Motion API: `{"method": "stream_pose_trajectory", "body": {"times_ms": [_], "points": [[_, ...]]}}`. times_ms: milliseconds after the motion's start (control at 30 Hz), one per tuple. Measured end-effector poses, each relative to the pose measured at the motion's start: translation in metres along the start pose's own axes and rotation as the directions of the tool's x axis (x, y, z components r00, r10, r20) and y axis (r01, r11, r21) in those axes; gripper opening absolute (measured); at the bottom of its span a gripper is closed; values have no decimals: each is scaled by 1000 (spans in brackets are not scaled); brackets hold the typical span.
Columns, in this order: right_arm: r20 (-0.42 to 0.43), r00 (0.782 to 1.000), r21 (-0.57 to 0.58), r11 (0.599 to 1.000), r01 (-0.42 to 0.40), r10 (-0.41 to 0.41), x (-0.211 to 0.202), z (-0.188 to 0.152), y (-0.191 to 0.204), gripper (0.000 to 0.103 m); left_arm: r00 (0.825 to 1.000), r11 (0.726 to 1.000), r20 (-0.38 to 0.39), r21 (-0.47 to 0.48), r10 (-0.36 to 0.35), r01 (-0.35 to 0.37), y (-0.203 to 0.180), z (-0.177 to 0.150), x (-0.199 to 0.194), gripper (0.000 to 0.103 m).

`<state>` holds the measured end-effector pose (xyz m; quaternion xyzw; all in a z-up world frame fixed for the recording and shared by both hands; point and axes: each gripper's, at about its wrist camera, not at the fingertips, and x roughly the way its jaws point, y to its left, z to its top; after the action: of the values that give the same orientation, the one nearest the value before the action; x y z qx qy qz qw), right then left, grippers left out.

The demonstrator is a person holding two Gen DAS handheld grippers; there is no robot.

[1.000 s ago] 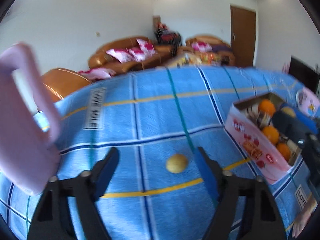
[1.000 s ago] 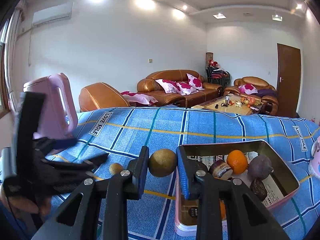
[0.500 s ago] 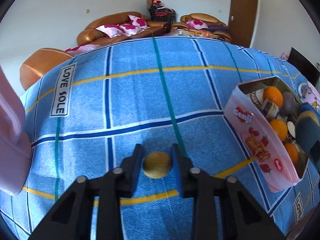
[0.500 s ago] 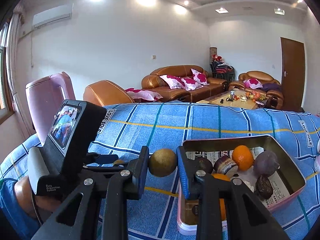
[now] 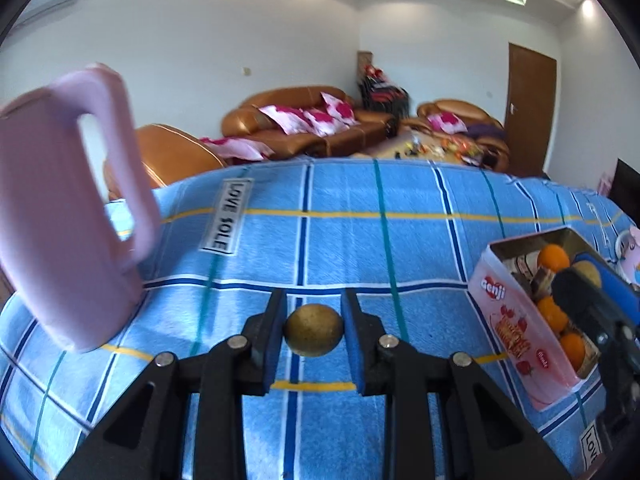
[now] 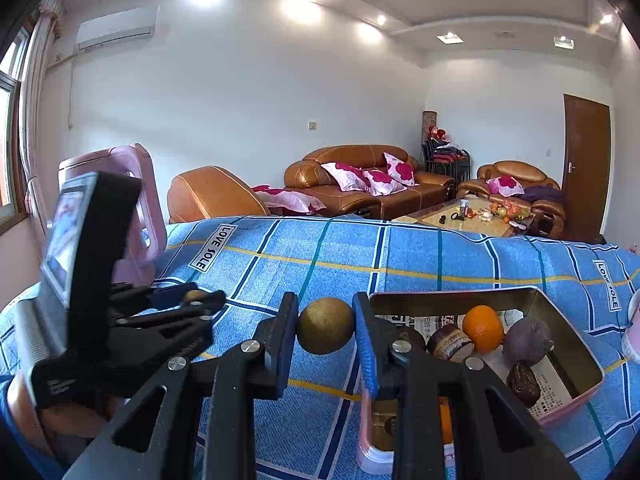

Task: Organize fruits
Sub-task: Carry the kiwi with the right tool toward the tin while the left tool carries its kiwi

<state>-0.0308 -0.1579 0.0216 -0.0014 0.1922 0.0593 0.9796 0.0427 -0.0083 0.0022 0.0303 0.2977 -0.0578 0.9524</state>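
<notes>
My left gripper is shut on a small yellow-brown round fruit, held just over the blue checked cloth. My right gripper is shut on a larger brown-green round fruit beside the near left corner of the pink tin box. The box holds an orange, a purple fruit and several dark pieces. In the left wrist view the box is at the right, with the right gripper over it. In the right wrist view the left gripper shows at the left.
A pink chair back stands at the left edge of the cloth-covered table. Brown sofas and a low table lie beyond the far edge. A pale pink object sits at the right, past the box.
My left gripper closed on the small fruit that lay on the cloth, then tipped upward with it. The right gripper kept its hold on the larger fruit and stayed in place.
</notes>
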Motion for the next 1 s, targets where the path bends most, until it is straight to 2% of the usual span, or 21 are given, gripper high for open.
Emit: {"method": "stream_pose_trajectory", "body": {"times_ms": [267,1000], "points": [[19,1000,-16,1000,13,-13,-6,-2,5,30,997,999,53,-14,49,-48,1,-4,-16,29],[-7,1000,-2,1000,19,-19,-21,-8,-6,30,998,999,52,-22,41,-40,-14,-18,-36,29]]}}
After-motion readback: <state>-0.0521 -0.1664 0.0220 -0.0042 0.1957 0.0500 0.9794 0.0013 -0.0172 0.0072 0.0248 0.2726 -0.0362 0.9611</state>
